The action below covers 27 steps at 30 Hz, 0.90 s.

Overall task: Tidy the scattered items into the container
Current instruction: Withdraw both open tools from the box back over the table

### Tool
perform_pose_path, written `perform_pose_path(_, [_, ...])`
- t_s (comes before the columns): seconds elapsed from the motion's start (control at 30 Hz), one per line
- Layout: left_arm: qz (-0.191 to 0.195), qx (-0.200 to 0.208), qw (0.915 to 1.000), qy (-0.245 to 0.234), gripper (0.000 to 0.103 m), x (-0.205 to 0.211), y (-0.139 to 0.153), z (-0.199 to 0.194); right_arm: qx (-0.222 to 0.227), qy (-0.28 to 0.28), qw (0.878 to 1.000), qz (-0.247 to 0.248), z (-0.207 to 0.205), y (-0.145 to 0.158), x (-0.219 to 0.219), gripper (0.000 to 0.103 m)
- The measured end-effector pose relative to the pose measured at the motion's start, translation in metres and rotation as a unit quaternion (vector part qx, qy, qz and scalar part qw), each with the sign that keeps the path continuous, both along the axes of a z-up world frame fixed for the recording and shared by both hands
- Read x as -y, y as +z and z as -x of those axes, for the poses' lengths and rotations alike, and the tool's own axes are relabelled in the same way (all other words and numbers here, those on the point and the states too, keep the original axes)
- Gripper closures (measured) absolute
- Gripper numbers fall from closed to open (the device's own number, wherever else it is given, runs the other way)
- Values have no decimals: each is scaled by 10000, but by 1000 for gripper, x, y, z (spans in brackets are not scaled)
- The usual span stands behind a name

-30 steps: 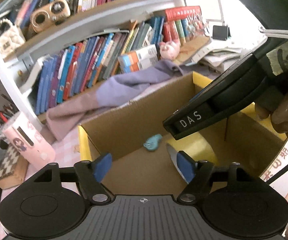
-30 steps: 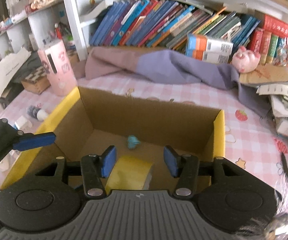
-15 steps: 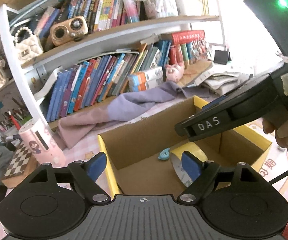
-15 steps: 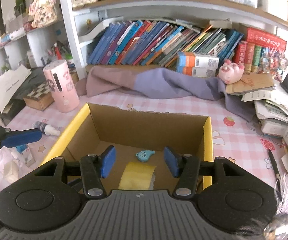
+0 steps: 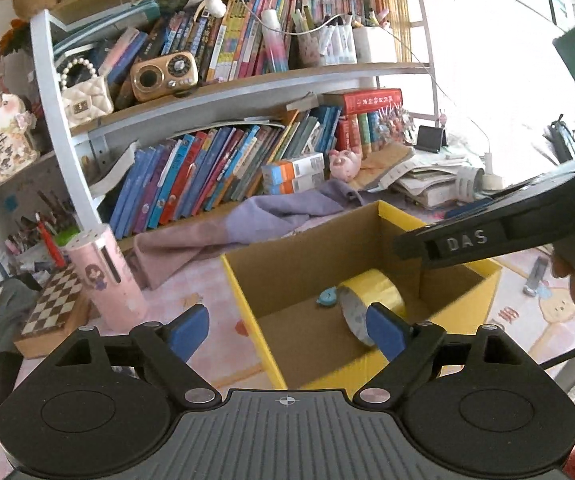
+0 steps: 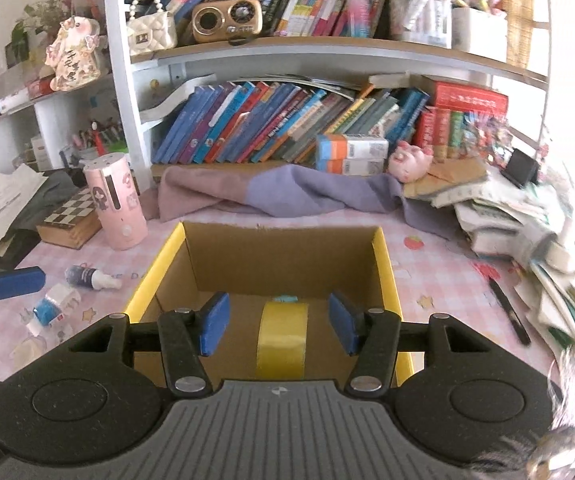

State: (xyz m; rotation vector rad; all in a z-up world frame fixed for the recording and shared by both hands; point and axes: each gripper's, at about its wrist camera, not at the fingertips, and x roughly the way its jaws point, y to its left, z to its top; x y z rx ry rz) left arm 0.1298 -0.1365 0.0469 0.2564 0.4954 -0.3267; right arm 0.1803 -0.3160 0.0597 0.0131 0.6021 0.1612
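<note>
A cardboard box with yellow rims stands open on the pink desk. Inside it a yellow tape roll rests on edge beside a small teal item. My left gripper hovers over the box's near left corner, its jaws opening with nothing between them. The right wrist view looks into the same box, with the tape roll and teal item below. My right gripper is open above them, apart from the tape. A small bottle and a white-and-blue packet lie left of the box.
A pink cylinder and a chessboard case stand at the back left. A purple cloth lies behind the box, under the bookshelf. A pen and stacked papers are to the right.
Both grippers have drawn back and upward from the box, which now looks smaller and farther off. The left jaws have spread wider. The tape roll and teal item stay in the box.
</note>
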Motion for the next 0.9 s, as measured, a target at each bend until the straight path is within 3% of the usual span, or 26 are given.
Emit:
perform_pose_path(0.4, [237,-307,9992,106,15,-50,-13,49,-82,-491,9988,5,73,-17,-32,50])
perform_pose_path(0.9, [84,-619,9973,385,15,-103,-39,88,-250,-601,9978,94,128,-42,-83,45])
